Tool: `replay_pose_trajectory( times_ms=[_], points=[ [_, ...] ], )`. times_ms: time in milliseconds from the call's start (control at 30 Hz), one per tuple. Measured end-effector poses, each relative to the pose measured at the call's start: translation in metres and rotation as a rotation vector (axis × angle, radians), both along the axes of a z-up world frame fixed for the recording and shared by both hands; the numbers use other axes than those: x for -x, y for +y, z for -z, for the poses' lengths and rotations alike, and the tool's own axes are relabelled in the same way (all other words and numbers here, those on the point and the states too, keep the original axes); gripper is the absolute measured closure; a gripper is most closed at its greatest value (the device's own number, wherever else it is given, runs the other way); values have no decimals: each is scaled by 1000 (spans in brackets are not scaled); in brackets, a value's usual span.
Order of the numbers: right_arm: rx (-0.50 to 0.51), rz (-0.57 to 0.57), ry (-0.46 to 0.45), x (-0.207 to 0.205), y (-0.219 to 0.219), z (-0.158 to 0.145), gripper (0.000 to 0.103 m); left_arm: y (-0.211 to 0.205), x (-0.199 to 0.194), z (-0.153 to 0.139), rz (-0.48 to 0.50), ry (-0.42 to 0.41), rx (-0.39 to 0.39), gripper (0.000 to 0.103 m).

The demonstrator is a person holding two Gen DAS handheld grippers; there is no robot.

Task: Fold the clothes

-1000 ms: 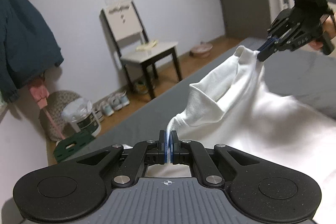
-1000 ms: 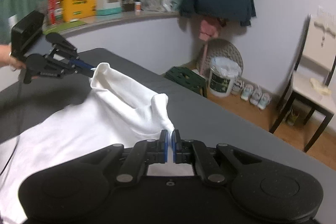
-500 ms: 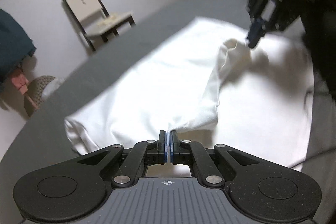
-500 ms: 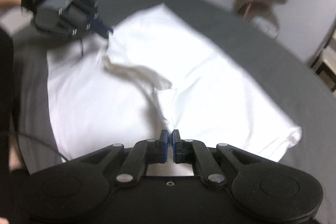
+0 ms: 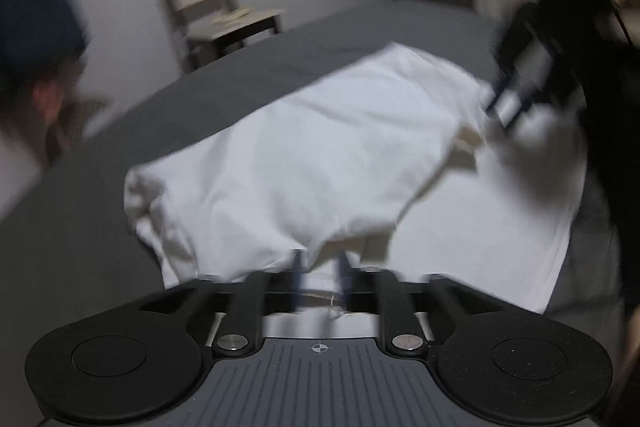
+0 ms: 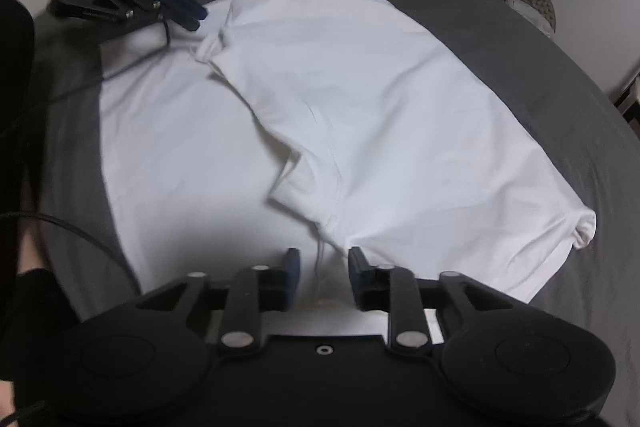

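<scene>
- Left wrist view: jaws of the left gripper (image 5: 318,277) have just been opening and now stand moderately apart, the white shirt (image 5: 320,163) lying slack between them, no longer pinched as it was a second ago. Beyond, blurred, the right gripper (image 5: 504,107) sits low at the far corner.
- Right wrist view: right gripper (image 6: 320,267) jaws have likewise just parted to a narrower gap, the fold's edge loose between them. The shirt (image 6: 380,99) lies on the grey bed (image 6: 520,39), one side lapped over the other, so this fold looks laid down and released.
</scene>
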State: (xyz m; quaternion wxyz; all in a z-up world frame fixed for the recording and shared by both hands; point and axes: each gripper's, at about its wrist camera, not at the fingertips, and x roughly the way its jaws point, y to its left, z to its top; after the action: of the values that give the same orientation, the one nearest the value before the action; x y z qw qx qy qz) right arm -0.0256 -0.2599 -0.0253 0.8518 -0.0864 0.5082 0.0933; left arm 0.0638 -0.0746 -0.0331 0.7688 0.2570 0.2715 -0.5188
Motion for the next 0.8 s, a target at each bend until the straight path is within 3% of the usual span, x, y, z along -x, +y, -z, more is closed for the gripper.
replay_pose_trajectory(
  times_ms=[33,100,167,200,300,333,467,500,533,600,667,800],
  points=[
    [-17,17,-8,4,-5,-5,74,5,-3,-3,-39,2,32,20],
    [-34,84,-30,11,-17,-15,69,14,-10,-10,-116,2,93,5],
    [-60,193,-43,16,-33,-20,62,18,-16,-16,-174,-44,101,5],
    [-84,253,-44,18,-42,-21,61,18,-23,-16,-211,-18,88,5],
    [-158,433,-46,24,-69,-23,53,19,-51,-12,-335,142,73,5],
    [-226,512,-44,27,-81,-20,44,20,-59,-9,-377,194,74,6],
    [-485,789,-56,41,-120,-7,42,23,-79,-2,-554,349,194,7],
    [-540,847,-67,46,-127,-4,42,24,-84,0,-598,386,219,18],
    [-576,887,-75,49,-132,0,42,20,-88,4,-641,412,209,33],
    [-610,937,-96,54,-137,5,46,16,-93,11,-705,443,195,48],
    [-627,949,-118,57,-136,10,53,13,-97,16,-752,459,186,49],
    [-689,1000,-147,65,-138,21,53,6,-98,23,-763,441,151,49]
  ],
)
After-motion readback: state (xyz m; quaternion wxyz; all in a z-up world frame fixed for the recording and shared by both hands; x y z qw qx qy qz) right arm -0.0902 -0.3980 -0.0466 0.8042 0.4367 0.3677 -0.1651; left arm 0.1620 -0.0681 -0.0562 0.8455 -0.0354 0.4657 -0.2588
